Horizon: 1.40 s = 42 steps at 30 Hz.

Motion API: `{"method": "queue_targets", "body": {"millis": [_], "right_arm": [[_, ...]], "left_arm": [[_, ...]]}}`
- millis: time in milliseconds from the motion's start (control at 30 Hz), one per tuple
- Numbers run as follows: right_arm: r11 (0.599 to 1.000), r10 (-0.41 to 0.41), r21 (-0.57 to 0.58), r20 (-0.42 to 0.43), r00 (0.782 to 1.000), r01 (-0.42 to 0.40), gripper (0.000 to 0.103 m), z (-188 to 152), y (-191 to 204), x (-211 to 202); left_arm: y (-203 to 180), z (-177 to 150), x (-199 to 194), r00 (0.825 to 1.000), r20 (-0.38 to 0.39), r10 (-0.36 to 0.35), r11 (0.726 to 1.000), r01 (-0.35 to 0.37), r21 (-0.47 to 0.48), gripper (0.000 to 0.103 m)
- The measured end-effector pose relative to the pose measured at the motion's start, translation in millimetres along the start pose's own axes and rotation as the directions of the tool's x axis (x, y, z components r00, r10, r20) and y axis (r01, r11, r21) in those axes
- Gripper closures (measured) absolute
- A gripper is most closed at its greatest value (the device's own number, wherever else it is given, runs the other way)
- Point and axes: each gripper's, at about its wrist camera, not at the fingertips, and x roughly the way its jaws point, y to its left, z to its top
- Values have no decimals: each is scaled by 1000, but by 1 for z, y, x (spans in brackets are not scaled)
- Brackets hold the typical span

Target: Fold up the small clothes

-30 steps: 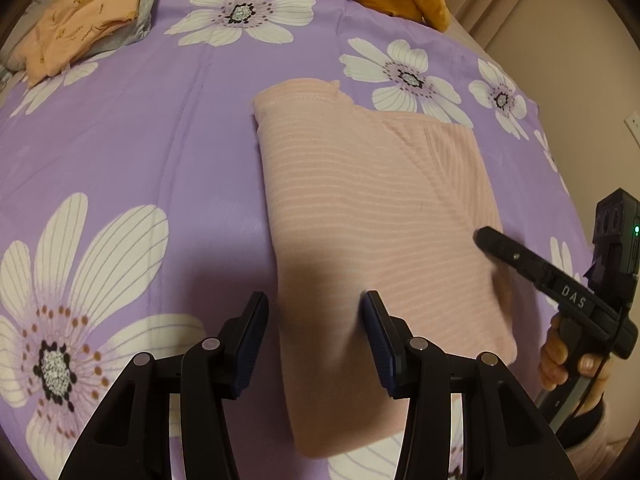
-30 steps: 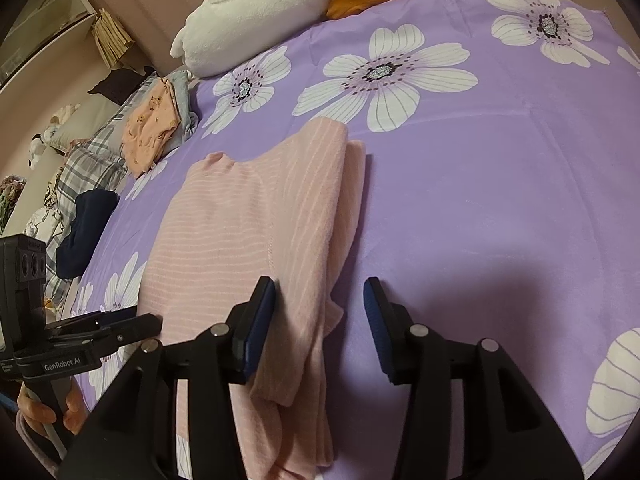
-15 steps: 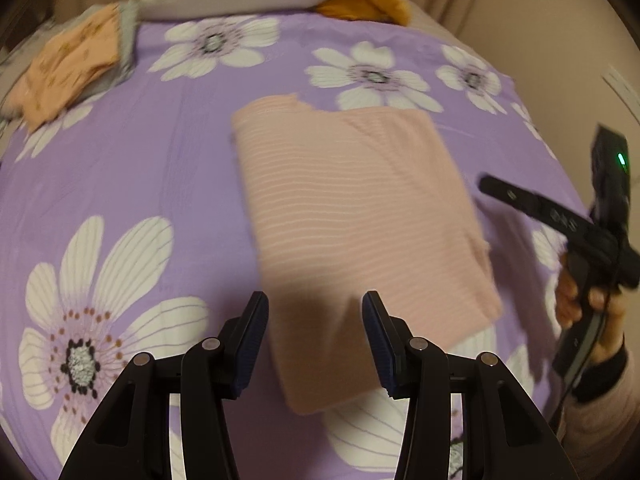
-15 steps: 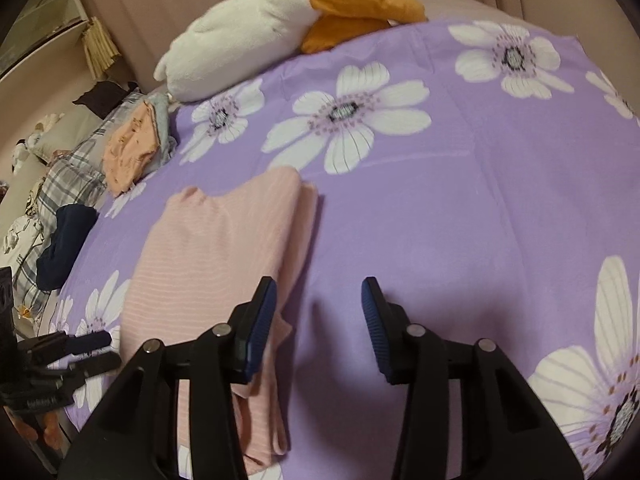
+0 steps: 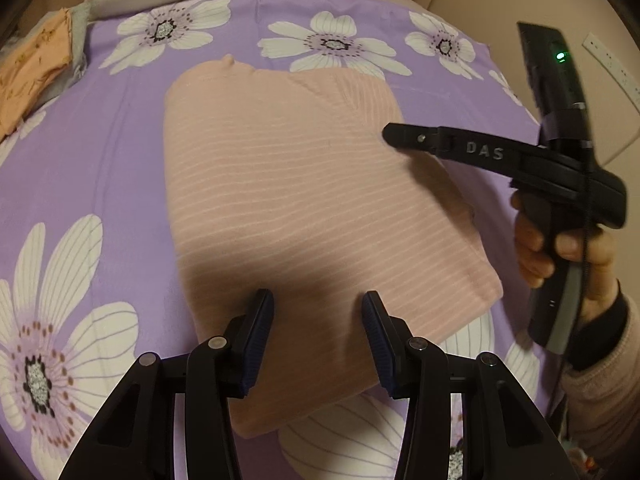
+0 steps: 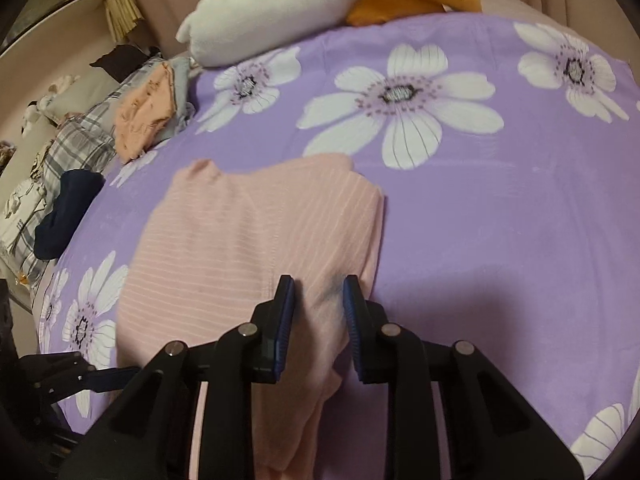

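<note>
A pink striped garment [image 5: 304, 200] lies folded flat on the purple flowered sheet [image 5: 120, 152]. My left gripper [image 5: 317, 304] is open over the garment's near edge, with nothing pressed between its pads. From the right, a hand [image 5: 560, 248] brings my right gripper [image 5: 390, 134] in above the garment's right side. In the right wrist view the right gripper [image 6: 319, 286] hovers over the garment's [image 6: 248, 240] folded right edge. Its jaws are closing, with pink fabric showing in the gap and the pads not pressing on it. The left gripper [image 6: 116, 374] shows dark at the lower left.
A white plush pillow with orange parts [image 6: 280, 8] lies at the far edge of the bed. At the left are an orange patterned cloth [image 6: 144, 120] on grey fabric, plaid cloth [image 6: 80, 140] and a dark navy garment [image 6: 68, 208]. A wall [image 5: 608, 60] stands at the right.
The right gripper has moved left from the bare sheet to over the garment's right edge, and its jaws have narrowed. The left gripper has shifted right along the garment's near edge, jaws unchanged.
</note>
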Motion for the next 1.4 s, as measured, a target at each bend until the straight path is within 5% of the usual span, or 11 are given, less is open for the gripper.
{"method": "queue_targets", "body": {"millis": [567, 1400], "right_arm": [[997, 54, -47, 6, 999, -54, 75, -42, 20, -46], [1000, -6, -25, -70, 998, 4, 75, -82, 19, -50]], "left_arm": [[-1, -14, -7, 1000, 11, 7, 1000, -7, -22, 56], [-1, -29, -13, 999, 25, 36, 999, -35, -39, 56]]}}
